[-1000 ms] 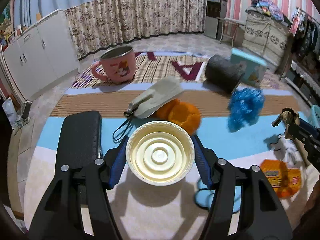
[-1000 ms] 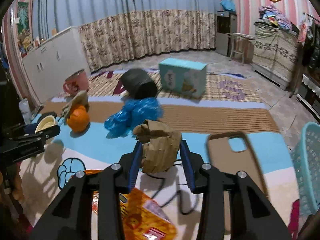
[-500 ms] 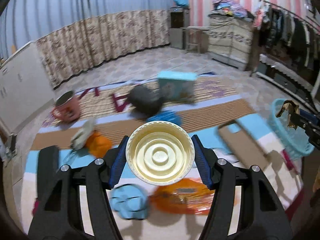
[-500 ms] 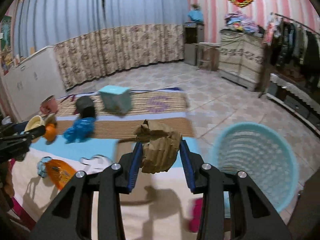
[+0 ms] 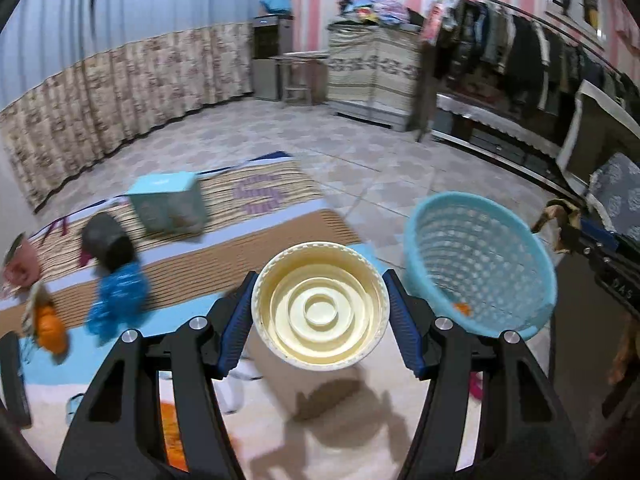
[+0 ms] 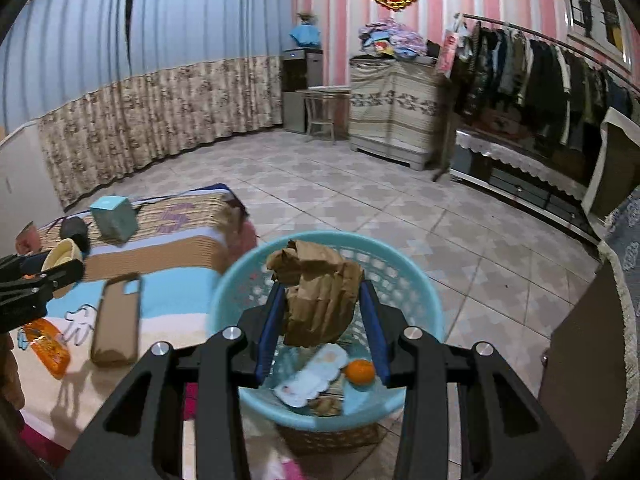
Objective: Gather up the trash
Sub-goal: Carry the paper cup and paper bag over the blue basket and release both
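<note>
My left gripper [image 5: 320, 308] is shut on a round cream plastic cup [image 5: 320, 306], seen bottom-on, held above the mat's right end. The light blue mesh basket [image 5: 478, 266] stands to its right on the floor. My right gripper [image 6: 322, 312] is shut on a crumpled brown paper wad [image 6: 320, 292], which hangs directly over the same basket [image 6: 240, 280]. Inside the basket lie an orange [image 6: 360, 371], a pale wrapper [image 6: 314, 374] and other scraps. In the right wrist view the left gripper [image 6: 60, 266] with the cup shows at the left edge.
On the striped mat [image 6: 160, 256] lie a brown phone case [image 6: 116, 316], an orange snack packet [image 6: 46, 346], a teal box [image 5: 168, 204], a black cylinder [image 5: 106, 242], a blue crumpled bag [image 5: 116, 300], an orange item [image 5: 48, 326] and a pink mug [image 5: 20, 266]. Clothes rack and cabinets line the right wall.
Both grippers swung right, away from the mat's clutter toward the basket, each keeping its load. The paper wad now hangs over the basket; the cup has come up beside it.
</note>
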The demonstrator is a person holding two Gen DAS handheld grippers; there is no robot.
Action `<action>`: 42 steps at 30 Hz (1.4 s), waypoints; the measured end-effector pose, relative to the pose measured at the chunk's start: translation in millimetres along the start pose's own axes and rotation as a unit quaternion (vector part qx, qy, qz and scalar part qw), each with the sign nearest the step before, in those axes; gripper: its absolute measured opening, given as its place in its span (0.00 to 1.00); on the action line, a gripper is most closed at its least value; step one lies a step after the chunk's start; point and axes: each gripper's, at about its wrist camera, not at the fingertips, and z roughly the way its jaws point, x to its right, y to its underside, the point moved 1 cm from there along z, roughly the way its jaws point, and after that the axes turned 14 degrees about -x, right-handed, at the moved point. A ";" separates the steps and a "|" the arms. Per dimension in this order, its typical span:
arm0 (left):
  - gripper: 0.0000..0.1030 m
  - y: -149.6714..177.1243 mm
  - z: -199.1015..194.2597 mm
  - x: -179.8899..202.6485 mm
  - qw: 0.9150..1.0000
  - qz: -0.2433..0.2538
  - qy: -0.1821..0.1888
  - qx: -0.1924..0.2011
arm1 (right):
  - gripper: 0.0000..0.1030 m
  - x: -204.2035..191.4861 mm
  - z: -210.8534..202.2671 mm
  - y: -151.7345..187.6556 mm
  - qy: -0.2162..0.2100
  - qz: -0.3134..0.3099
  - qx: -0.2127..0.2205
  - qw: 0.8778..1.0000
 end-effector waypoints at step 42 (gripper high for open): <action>0.95 -44.6 28.7 59.9 0.998 0.045 -0.006 0.033 | 0.38 13.3 66.0 2.1 0.014 0.037 -0.046 0.998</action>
